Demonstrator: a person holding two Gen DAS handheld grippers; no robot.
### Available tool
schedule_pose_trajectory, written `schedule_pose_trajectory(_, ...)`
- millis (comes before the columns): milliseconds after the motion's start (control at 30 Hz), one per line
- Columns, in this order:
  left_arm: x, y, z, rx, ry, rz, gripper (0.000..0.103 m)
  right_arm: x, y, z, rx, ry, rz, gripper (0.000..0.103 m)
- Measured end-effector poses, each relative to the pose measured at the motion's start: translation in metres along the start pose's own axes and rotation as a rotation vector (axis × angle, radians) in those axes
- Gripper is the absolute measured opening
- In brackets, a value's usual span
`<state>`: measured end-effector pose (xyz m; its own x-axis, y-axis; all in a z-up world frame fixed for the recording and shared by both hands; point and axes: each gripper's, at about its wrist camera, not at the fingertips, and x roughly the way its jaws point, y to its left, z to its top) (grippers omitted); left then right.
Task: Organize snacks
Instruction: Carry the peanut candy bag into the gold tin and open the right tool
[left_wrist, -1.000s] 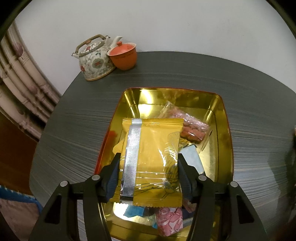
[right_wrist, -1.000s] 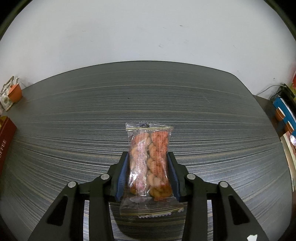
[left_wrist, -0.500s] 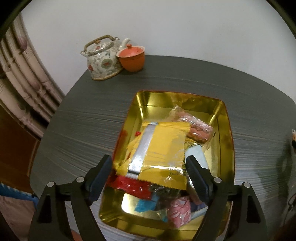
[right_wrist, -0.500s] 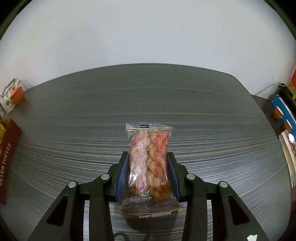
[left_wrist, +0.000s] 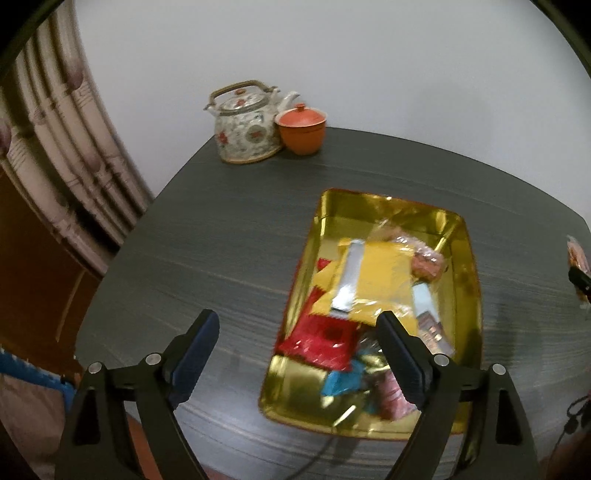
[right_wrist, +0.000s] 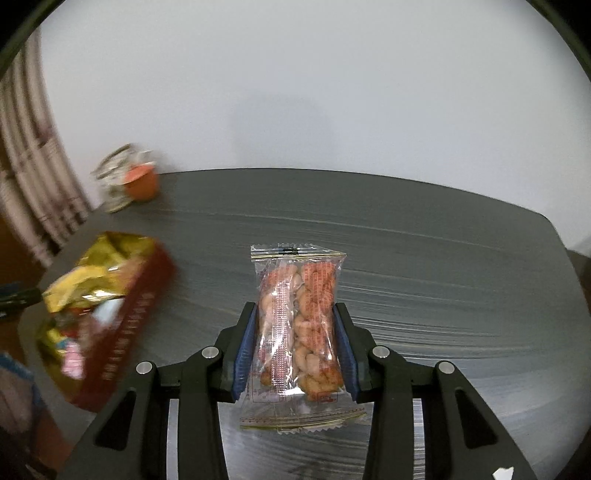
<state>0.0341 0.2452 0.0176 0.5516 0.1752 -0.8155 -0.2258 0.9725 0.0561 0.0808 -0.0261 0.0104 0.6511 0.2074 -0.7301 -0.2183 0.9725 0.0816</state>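
Note:
A gold tray (left_wrist: 467, 280) with red outer walls sits on the dark table and holds several snack packets. A yellow packet (left_wrist: 373, 280) with a silver strip lies on top of them. My left gripper (left_wrist: 295, 332) is open and empty, above the tray's near left edge. My right gripper (right_wrist: 295, 325) is shut on a clear packet of pink twisted snacks (right_wrist: 301, 321), held above the table. The tray (right_wrist: 125, 317) shows blurred at the left of the right wrist view. The held packet also shows at the right edge of the left wrist view (left_wrist: 576, 254).
A floral teapot (left_wrist: 247, 125) and an orange lidded cup (left_wrist: 302, 127) stand at the table's far left corner by the white wall. A ribbed radiator (left_wrist: 62, 155) is left of the table. The table's near edge lies just below the tray.
My left gripper opened and let the yellow packet drop into the tray, then pulled back and left. My right gripper swung left with its packet, bringing the tray into view.

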Motion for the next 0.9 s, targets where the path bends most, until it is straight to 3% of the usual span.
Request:
schedule_pose_trajectory(433, -0.007, 0.037, -0.031, -0.032, -0.011, 0.066, 0.087, 0.021, 0.151, -0.001, -0.186, 0.043, 0.194, 0.037)
schedule_pose_trajectory(633, -0.003, 0.038, -0.040, -0.019, -0.009, 0.082, 0.087, 0.036, 0.185, -0.007, -0.220, 0.081, 0.193, 0.037)
schedule_pose_trajectory(900, -0.001, 0.039, -0.043, -0.014, 0.000, 0.065, 0.087, 0.052, 0.195, -0.013, -0.234, 0.118, 0.178, 0.037)
